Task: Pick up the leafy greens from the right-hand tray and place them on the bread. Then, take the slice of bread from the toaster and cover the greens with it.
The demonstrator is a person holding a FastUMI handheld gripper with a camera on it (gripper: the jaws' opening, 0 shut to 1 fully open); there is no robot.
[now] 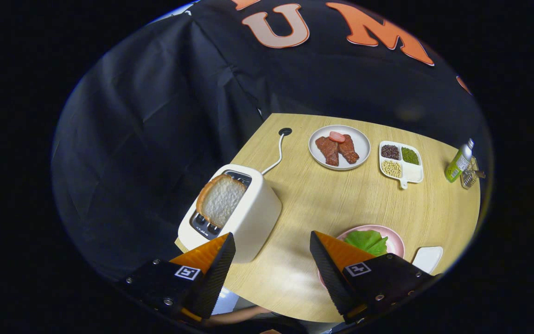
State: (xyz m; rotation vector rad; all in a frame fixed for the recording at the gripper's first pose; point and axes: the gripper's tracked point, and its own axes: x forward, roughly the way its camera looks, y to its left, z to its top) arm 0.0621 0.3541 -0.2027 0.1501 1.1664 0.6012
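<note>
Gripper (272, 243): fingers spread wide, holding nothing, above the wooden table (313, 204).
Hidden: right finger covers part of the pink plate (394, 241); the bread under the leafy greens (366, 241) cannot be made out.
Toaster (244, 215): white, rounded, near the table's edge, just ahead of the left finger; bread slice (220, 199) upright in its slot.
Open room: bare wood between toaster and pink plate.
Beyond: round plate of meat (340, 147), divided dish of beans (400, 162), green bottle (459, 162).

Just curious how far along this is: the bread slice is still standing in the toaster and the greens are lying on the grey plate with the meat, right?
Not quite. The gripper view shows the leafy greens on the pink plate beside the open gripper, not with the meat. The bread slice does stand in the toaster.
</note>
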